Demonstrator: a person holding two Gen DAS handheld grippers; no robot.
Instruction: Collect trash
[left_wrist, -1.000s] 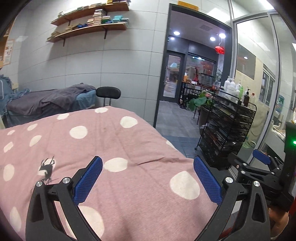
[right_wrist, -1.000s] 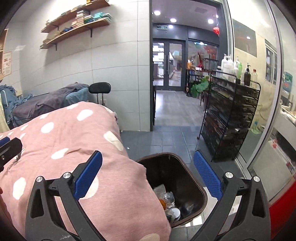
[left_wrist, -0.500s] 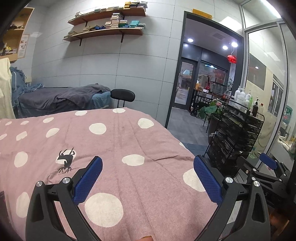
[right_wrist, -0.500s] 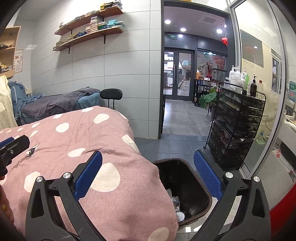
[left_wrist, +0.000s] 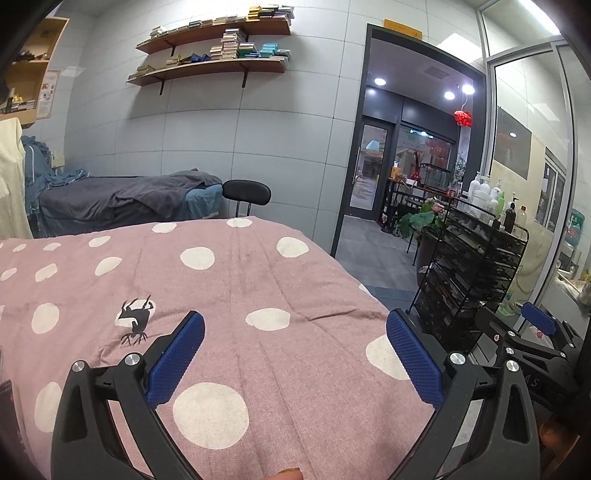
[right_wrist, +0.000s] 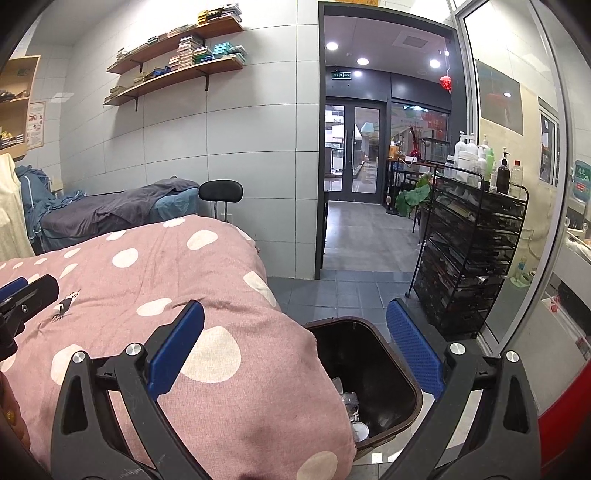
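Below the wide-open, empty right hand-held gripper (right_wrist: 295, 332) sits the trash bin (right_wrist: 402, 376).

Quilt (left_wrist: 236, 295): I see dusty pink cloth with white polka dots; a small black animal print (left_wrist: 135, 321) sits on one dot
Bin (right_wrist: 402, 373): dark brown, beside the quilt's edge; pale scraps inside
Gripper pads (right_wrist: 175, 350): I read blue textured faces on black frames
Rack (right_wrist: 469, 258): black wire, right of the quilt
Far bed (left_wrist: 122, 199): grey cover over blue, behind the quilt
Shelves (left_wrist: 210, 66): brown wood on pale grey tiles
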